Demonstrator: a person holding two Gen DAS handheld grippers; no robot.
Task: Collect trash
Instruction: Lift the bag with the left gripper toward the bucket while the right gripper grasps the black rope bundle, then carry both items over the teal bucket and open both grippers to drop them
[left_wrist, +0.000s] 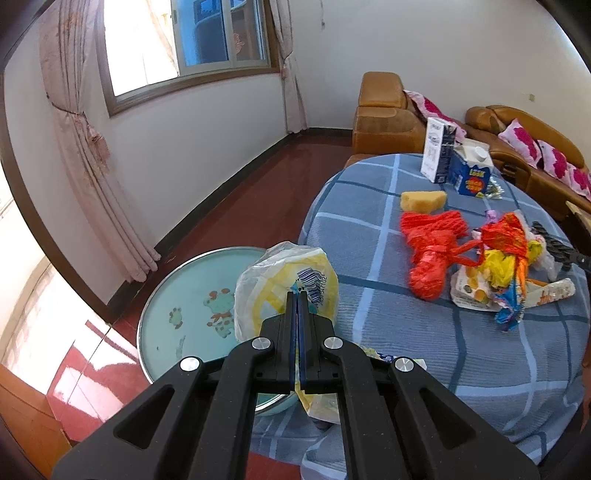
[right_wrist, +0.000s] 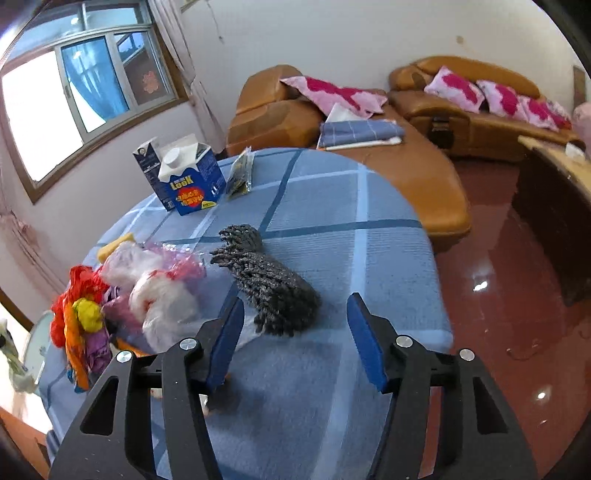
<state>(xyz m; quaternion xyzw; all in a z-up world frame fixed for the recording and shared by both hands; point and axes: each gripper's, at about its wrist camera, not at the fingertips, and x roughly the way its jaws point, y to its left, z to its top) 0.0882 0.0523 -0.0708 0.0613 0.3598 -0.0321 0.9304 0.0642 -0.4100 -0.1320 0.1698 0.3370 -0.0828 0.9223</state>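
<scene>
The work surface is a round table draped in a blue checked cloth, filling the lower right of the left wrist view. A round glass-topped stool with a cartoon print stands just beside it at lower centre-left, on a glossy red-brown floor. White walls, a wood-framed window with pink curtains at upper left, and a tan leather sofa with pink cushions at upper right complete the room.

The left gripper has its blue pads pressed together on the rim of a yellow-and-white plastic bag, which hangs at the table edge over the stool.

The trash lies on the cloth: a heap of red, orange and yellow wrappers at right centre, a yellow sponge above it, and two cartons — a tall dark one and a blue milk carton — near the far rim.

In the right wrist view the right gripper stands partly open, holding nothing; a grey bristly scrubber lies on the cloth just ahead of its fingertips, slightly blurred.
</scene>
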